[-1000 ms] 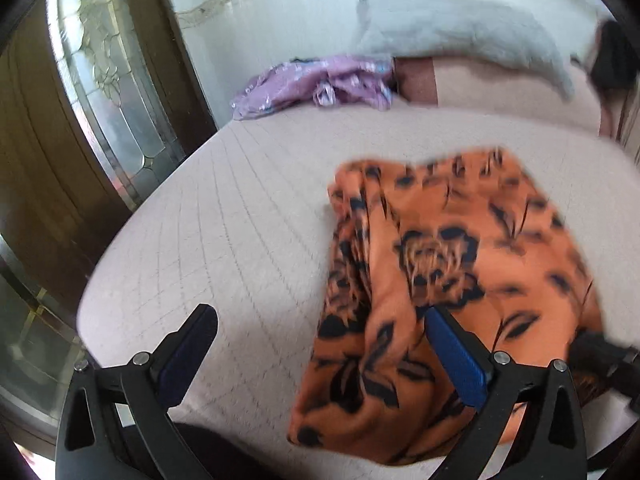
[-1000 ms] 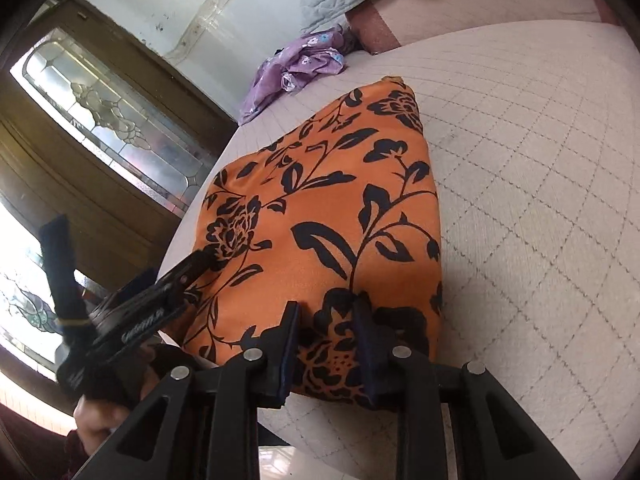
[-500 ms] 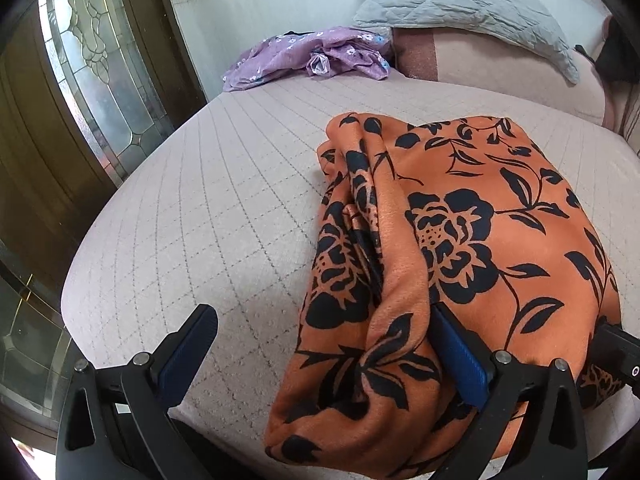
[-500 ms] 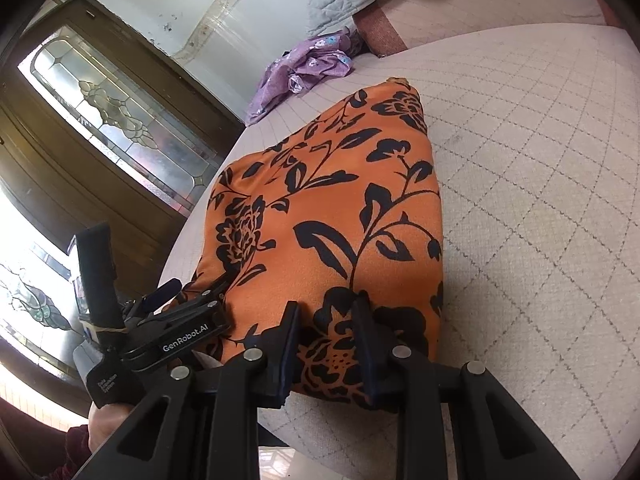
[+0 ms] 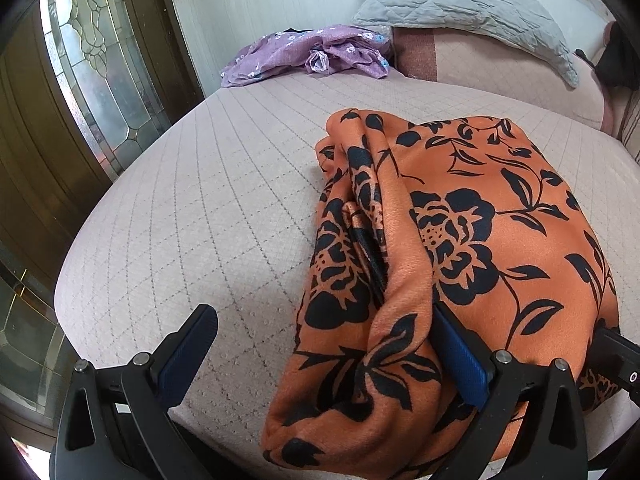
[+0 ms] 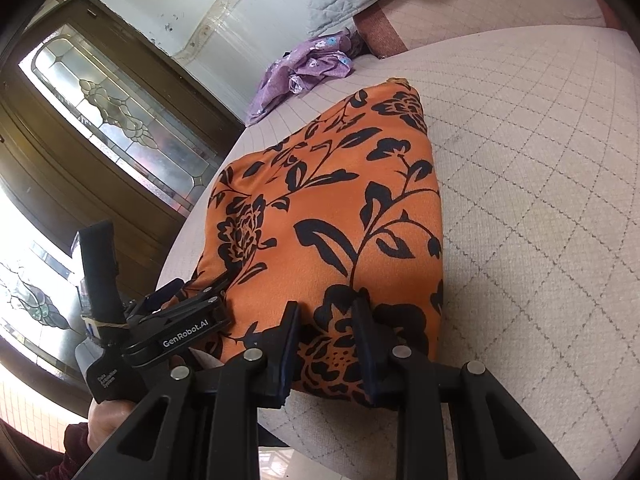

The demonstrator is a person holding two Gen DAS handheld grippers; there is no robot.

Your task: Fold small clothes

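Orange floral garment (image 5: 472, 240) folded into a thick bundle, lying on the quilted pink bed cover (image 5: 208, 208) close to the bed's near edge, a bit of the bundle's near end hanging over that edge. Left side of the bundle bunched into loose rolled folds; right side, seen from the right wrist view (image 6: 332, 216), a clean straight fold line. Right gripper (image 6: 326, 344) clamped on the bundle's near edge, both fingers pinching a hump of fabric, pads narrowly apart. Left gripper (image 5: 320, 360) spread wide: right finger (image 5: 460, 356) tucked into the fold at the bundle's near left corner, left finger (image 5: 188, 352) over bare cover, nothing squeezed between them. Plenty of bare cover left of the bundle, out to the bed's rounded edge, and lots more to its right. Beyond the bundle's far end, well apart: crumpled purple garment (image 5: 308, 56) by the wall, grey pillow (image 5: 464, 8) on the headrest. Wood and leaded-glass door (image 5: 92, 80) just past the bed's left edge.
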